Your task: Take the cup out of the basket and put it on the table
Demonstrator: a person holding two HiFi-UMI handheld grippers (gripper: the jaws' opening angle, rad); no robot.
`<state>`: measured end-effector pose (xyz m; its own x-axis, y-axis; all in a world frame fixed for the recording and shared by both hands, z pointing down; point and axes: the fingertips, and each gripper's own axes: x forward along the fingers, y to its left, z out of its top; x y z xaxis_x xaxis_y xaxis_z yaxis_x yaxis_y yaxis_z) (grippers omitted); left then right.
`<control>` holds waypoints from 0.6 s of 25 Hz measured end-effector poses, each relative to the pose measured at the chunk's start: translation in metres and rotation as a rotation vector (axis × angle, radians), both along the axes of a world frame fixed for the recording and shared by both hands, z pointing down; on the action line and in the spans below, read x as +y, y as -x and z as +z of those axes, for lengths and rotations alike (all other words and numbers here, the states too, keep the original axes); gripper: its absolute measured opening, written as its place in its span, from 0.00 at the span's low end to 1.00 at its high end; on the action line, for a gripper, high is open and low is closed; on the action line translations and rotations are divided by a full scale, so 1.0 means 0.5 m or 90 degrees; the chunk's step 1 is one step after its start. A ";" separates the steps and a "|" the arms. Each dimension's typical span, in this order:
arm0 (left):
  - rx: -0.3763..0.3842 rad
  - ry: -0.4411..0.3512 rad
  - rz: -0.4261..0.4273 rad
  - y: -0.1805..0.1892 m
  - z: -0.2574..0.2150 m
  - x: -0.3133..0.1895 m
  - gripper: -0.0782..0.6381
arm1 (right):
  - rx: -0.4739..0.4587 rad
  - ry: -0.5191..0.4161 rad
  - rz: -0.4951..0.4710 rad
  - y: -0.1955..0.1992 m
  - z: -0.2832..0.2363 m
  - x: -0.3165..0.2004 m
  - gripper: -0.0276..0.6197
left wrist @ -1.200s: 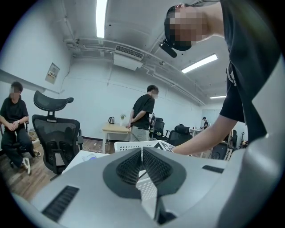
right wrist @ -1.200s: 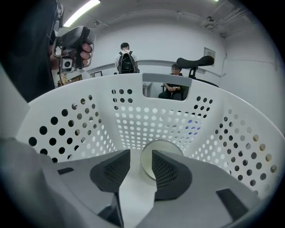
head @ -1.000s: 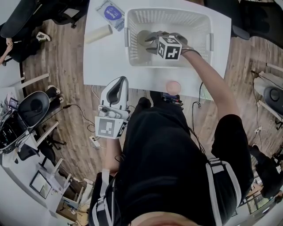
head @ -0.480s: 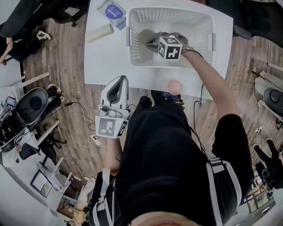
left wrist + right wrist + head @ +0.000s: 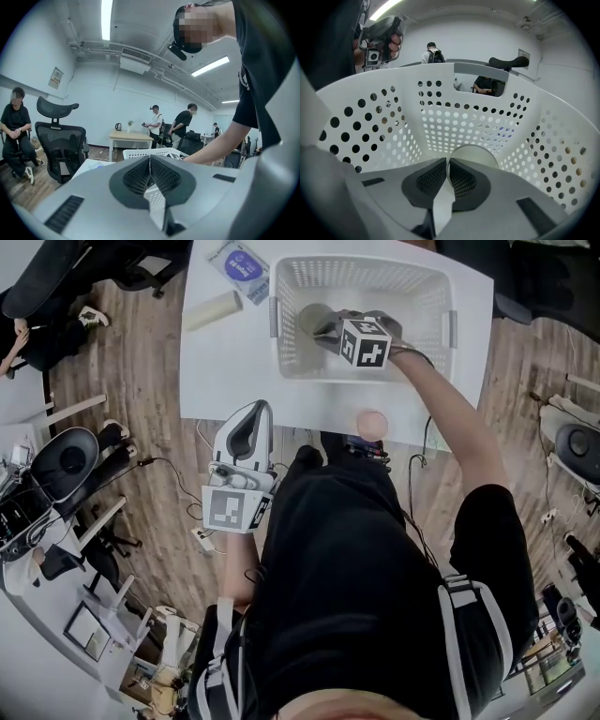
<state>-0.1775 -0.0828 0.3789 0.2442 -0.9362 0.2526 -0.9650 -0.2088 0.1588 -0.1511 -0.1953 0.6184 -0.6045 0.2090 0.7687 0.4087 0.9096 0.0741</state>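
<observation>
Left gripper (image 5: 262,409) hangs off the near edge of the worktop (image 5: 225,362), well short of the basket (image 5: 412,277). Its jaws are pressed together with nothing between them. In the left gripper view only a strip of basket rim (image 5: 140,152) shows past the jaws.

Right gripper (image 5: 320,330) reaches down inside the basket, at its left end. Its jaws have just been closing and now stand narrow, pinching the thin wall of the cup (image 5: 476,152). One jaw is inside the rim, one outside.

The cup (image 5: 307,317) sits in the basket against the left wall. From the head view the gripper covers about half of it. In the right gripper view only the top arc of the rim shows, with the body hidden behind the jaws.

A pinkish round thing (image 5: 370,425) sits at the worktop's near edge, too blurred to name.
</observation>
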 end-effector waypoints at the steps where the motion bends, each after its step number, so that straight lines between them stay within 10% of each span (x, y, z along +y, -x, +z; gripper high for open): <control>1: 0.000 -0.002 0.000 0.000 -0.001 0.001 0.14 | -0.003 0.000 0.006 0.000 -0.004 -0.002 0.10; 15: -0.003 -0.033 0.036 -0.004 -0.023 0.033 0.14 | -0.069 -0.045 0.079 0.003 -0.154 -0.032 0.10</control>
